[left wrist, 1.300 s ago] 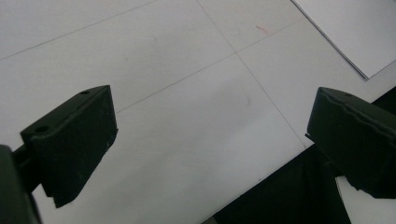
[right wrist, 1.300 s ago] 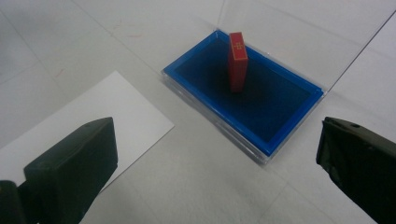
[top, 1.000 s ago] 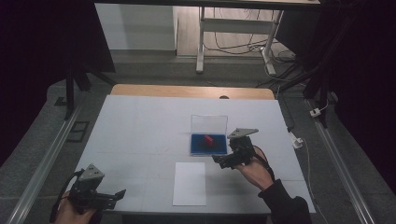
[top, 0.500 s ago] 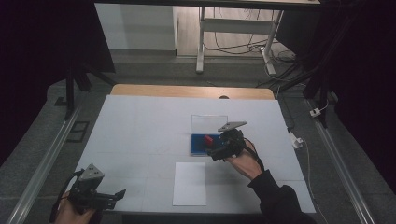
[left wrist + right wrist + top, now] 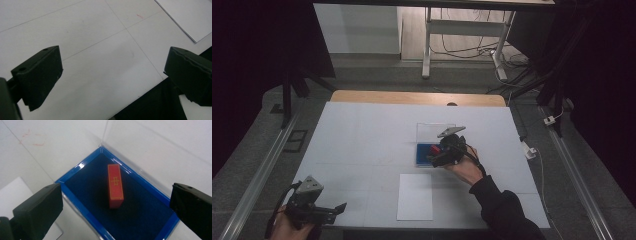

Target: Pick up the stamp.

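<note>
Now, change: my right tongs (image 5: 438, 156) had moved in from the tabletop's right side to hang over the blue tray (image 5: 82, 202), past mid-tabletop toward the right edge.
Right tongs: jaws wide apart, straddling the red block (image 5: 115, 185), touching nothing.
Red block: flat on the tray's dark lining, clear lid (image 5: 430, 131) standing open behind it.
Left tongs (image 5: 339, 207): unmoved at the near left corner, jaws apart, empty.
White sheet (image 5: 415, 196): at the near edge, just before the tray.
Meaning: probably a grasp on the block was next.
</note>
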The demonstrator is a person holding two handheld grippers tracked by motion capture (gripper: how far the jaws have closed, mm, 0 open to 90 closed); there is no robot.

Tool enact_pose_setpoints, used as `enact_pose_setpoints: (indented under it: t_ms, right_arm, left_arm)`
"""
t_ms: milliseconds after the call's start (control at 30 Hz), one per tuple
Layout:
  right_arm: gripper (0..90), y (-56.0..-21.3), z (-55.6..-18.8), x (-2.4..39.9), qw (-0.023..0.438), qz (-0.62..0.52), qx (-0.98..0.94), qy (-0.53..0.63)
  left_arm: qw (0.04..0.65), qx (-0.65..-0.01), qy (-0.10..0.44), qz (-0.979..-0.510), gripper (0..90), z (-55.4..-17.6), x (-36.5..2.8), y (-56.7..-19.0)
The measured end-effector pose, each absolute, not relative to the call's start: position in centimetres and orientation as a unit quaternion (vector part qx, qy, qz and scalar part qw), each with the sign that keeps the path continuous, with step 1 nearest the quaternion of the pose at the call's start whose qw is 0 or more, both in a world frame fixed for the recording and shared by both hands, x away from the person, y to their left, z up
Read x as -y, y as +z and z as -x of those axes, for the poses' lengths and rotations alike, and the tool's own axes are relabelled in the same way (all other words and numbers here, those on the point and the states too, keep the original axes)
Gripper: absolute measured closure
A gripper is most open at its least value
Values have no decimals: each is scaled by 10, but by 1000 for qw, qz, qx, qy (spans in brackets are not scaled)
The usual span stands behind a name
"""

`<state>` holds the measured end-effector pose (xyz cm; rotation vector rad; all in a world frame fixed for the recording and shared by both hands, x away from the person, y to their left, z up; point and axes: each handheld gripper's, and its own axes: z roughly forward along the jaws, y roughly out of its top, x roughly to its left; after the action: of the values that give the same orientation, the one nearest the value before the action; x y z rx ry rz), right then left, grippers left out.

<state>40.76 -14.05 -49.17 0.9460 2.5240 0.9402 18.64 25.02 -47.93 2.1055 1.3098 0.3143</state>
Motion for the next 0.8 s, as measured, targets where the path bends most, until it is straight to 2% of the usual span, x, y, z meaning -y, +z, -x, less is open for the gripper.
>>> enact_pose_setpoints:
  t_ms: [167, 233, 300, 533, 700, 800]
  right_arm:
    - [0, -494, -410, 137, 147, -323, -878, 321]
    - [47, -493, -412, 136, 144, -326, -877, 324]
    - [119, -491, -413, 136, 142, -325, -877, 324]
    - [467, -490, -417, 136, 130, -313, -884, 321]
    - [620, -490, -418, 135, 122, -311, -888, 316]
    - [675, -489, -418, 135, 123, -309, -889, 315]
  left_arm:
    - [315, -497, 120, -800, 17, -186, -250, -479]
    - [316, -497, 119, -800, 17, -186, -250, -479]
    - [315, -497, 119, -800, 17, -186, -250, -479]
    - [315, -497, 119, -800, 17, -186, -250, -479]
    - [315, -496, 119, -801, 18, -186, -250, -479]
    - [314, -496, 120, -801, 18, -186, -250, -479]
